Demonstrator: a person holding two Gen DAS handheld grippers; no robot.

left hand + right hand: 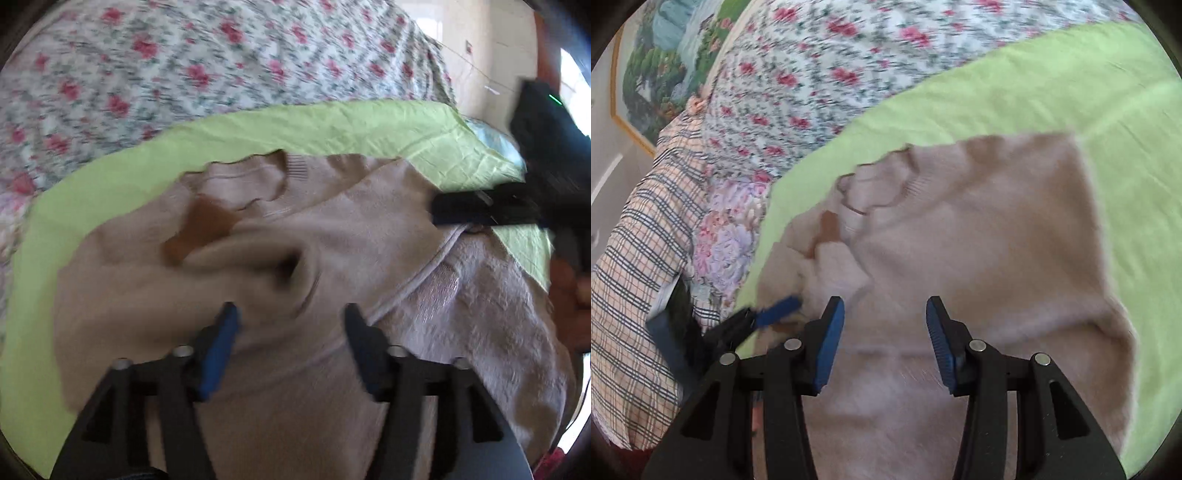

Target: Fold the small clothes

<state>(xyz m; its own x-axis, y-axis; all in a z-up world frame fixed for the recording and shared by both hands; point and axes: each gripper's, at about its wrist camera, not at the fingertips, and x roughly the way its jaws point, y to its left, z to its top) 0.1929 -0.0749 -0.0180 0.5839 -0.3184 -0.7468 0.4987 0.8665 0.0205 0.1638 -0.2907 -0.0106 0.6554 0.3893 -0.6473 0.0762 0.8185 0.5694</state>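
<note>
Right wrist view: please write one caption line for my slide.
Right tool, open, above a beige sweater on a green sheet; left tool at the sweater's edge.

a beige knit sweater (pixel 979 236) lies partly folded and rumpled, its ribbed collar showing.

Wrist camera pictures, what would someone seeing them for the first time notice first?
The eye lands first on the beige sweater, lying rumpled and partly folded in the middle of a bright lime-green cloth. Behind it spreads a floral bedspread with pink roses. In the foreground, the left gripper and right gripper both hang open just above the knit.
</note>
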